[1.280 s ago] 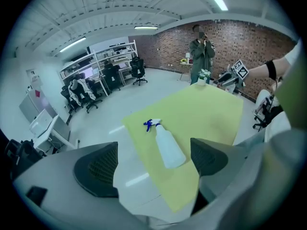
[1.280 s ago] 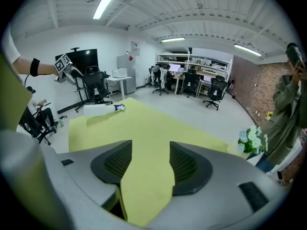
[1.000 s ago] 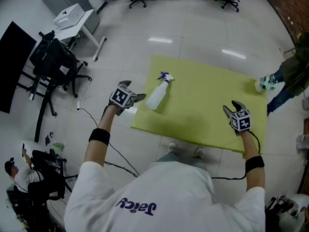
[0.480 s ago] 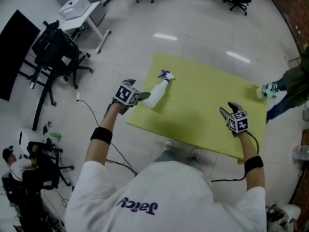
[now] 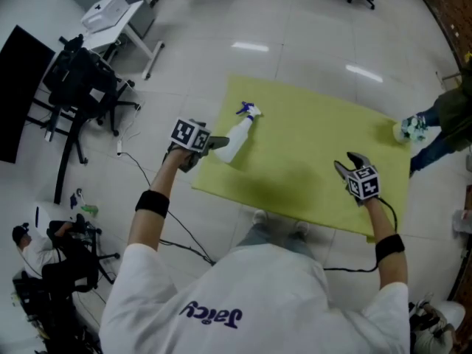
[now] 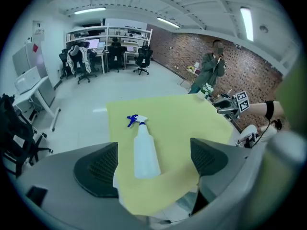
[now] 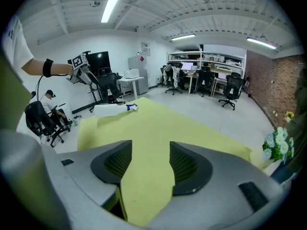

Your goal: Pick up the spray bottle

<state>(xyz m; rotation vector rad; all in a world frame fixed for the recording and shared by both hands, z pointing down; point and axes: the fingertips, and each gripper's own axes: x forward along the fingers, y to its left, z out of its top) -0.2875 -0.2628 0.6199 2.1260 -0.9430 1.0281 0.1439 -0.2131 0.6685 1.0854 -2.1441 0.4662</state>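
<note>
A translucent white spray bottle (image 5: 234, 141) with a blue trigger head lies on its side on the yellow-green table (image 5: 317, 153), near its left end. My left gripper (image 5: 209, 144) hovers just left of the bottle's base, open and empty. In the left gripper view the spray bottle (image 6: 144, 150) lies straight ahead between the wide-apart jaws, base toward me, the right gripper (image 6: 225, 106) showing far off. My right gripper (image 5: 346, 167) is open over the table's right front part. In the right gripper view the spray bottle (image 7: 111, 109) lies far off at the left.
Black office chairs (image 5: 81, 87) and a white desk (image 5: 118, 17) stand on the floor to the left, with cables (image 5: 136, 175) trailing near the table corner. A person (image 5: 442, 120) stands past the table's right end beside a flower bunch (image 5: 408, 130). Another person (image 5: 33, 245) sits lower left.
My left gripper has moved right and forward, closing in on the bottle's base. The right gripper has stayed nearly where it was.
</note>
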